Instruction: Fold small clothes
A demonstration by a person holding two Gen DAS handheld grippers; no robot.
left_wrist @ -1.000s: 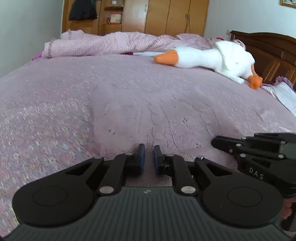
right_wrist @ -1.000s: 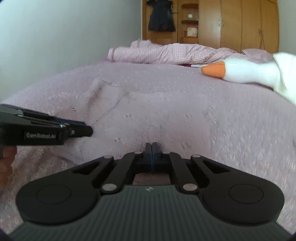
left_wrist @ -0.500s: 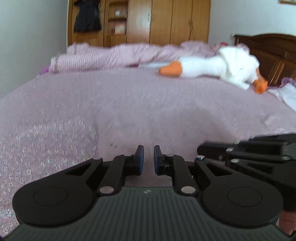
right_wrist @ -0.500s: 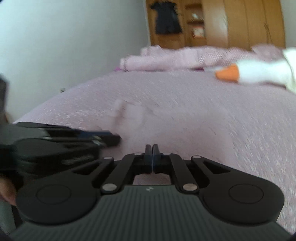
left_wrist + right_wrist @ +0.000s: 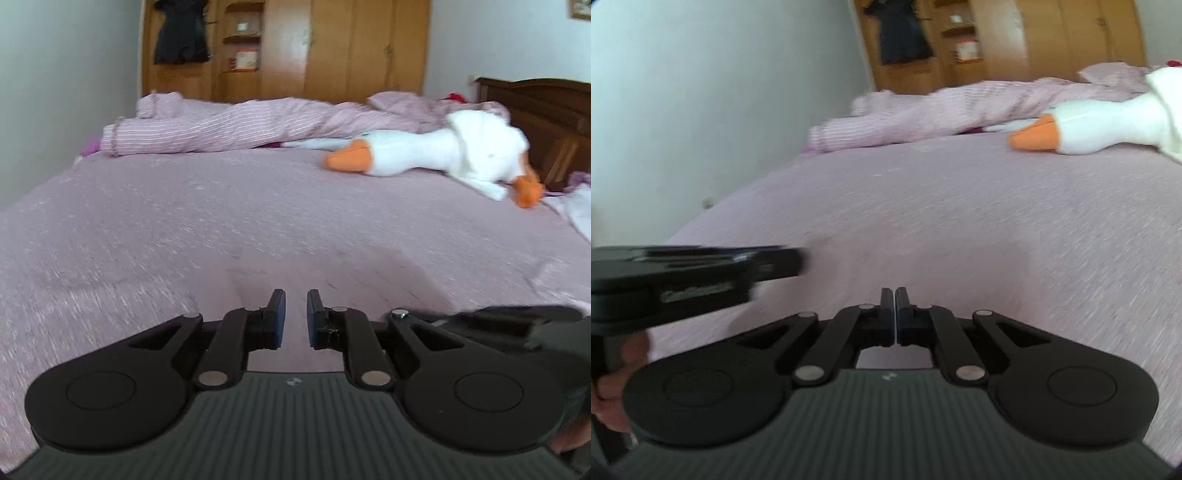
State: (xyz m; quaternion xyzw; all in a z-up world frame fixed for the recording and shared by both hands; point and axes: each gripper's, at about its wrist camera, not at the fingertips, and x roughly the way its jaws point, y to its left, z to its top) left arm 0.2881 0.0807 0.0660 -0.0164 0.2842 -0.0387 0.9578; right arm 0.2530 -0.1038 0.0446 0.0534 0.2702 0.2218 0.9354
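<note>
A small pale pink garment (image 5: 314,269) lies flat on the pink bedspread (image 5: 147,221), hard to tell apart from it; the right wrist view shows this garment (image 5: 923,254) as a smoother patch. My left gripper (image 5: 296,300) hovers just short of its near edge, slightly open with nothing between the blue pads. My right gripper (image 5: 895,295) is shut, with no cloth visible in it. Each gripper shows in the other's view: the right gripper (image 5: 436,316) low at the right, the left gripper (image 5: 799,261) at the left, held by a hand (image 5: 613,384).
A white plush goose (image 5: 436,155) with an orange beak lies at the far right of the bed. A striped pink quilt (image 5: 229,125) is bunched along the far edge. A wooden wardrobe (image 5: 332,48) and a dark headboard (image 5: 546,103) stand behind. White cloth (image 5: 576,214) lies at the right edge.
Both grippers have pulled back and tilted up, so more of the wardrobe and wall shows. The two have drawn closer together. The jaws have kept their widths.
</note>
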